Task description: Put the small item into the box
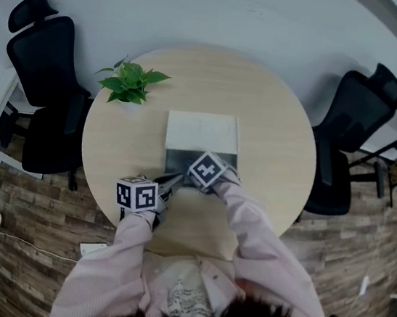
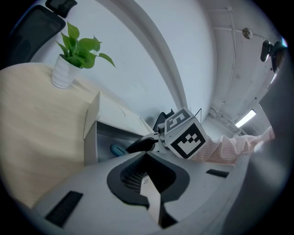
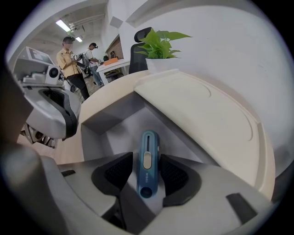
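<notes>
Right gripper view: the slim blue plastic item with a cream slider [image 3: 147,165] lies flat on the floor of the open grey box [image 3: 115,120]. Its long axis runs straight away from the camera. The rounded end with the round hole is nearest the right gripper [image 3: 146,161], and the opposite end points deeper into the box, toward the far wall. The jaws of the right gripper stand apart, one dark ribbed pad on each side of the item, and neither pad presses on it.

The white lid [image 3: 202,114] is folded back flat from the far edge of the box.

Left gripper view: the jaws of the left gripper [image 2: 146,176] are together with nothing between them. This gripper sits outside the box, just beside its near left corner. One end of the blue item shows inside the box.

Head view: the box rests near the centre of the round light wood table [image 1: 273,150]. The green plant in a white pot [image 1: 131,82] stands left of the box, beyond its far corner.
</notes>
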Available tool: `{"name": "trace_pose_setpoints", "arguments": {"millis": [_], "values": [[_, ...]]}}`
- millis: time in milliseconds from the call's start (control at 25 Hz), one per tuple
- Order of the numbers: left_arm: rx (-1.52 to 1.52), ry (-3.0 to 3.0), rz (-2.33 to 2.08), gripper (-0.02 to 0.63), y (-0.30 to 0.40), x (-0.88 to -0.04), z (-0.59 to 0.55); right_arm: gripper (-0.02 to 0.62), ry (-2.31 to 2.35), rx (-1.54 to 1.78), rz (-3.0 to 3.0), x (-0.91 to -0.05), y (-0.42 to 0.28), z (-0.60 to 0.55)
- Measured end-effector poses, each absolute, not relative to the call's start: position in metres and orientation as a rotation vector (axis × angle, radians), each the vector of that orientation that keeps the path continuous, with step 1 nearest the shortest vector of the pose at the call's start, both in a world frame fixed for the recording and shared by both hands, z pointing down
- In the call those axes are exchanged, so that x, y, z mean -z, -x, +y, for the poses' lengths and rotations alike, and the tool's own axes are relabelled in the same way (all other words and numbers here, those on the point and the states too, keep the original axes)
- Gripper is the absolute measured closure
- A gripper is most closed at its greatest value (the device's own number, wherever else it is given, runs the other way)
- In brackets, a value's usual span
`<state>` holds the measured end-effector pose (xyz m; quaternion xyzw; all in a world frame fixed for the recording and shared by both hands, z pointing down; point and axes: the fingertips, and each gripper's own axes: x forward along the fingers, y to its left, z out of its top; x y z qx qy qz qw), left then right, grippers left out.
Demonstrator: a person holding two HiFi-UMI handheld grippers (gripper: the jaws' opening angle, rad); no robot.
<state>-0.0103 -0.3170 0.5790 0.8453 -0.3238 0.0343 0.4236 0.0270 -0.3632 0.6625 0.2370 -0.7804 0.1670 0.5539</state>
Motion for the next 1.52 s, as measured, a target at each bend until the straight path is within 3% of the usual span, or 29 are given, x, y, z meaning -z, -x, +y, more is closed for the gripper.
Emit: {"name": "trace_pose_setpoints", "arguments": {"millis": [280,360,1160,1520], "values": [[-0.073,-2.123,-0.806,0.597,0.011,-0.577,-0.316,0.385,-0.615,-0.449,-1.985,-0.651,-0.019,-0.372],[-0.067,-2.126,-0.803,0.597,0.011,-0.576,-0.316,0.451,-0.64,-0.435,-2.004,-0.647,-0.023,-0.373],[-0.079,-2.247,-0.836,0.597,0.011,-0.559,-0.311,0.595,-0.862,-0.533,-2.42,-0.576,-0.02,-0.358],[-0.085,-2.278,-0.843,0.597,0.01,-0.553,-0.311,0.597,-0.936,-0.491,-2.528,-0.553,-0.022,-0.357]]}}
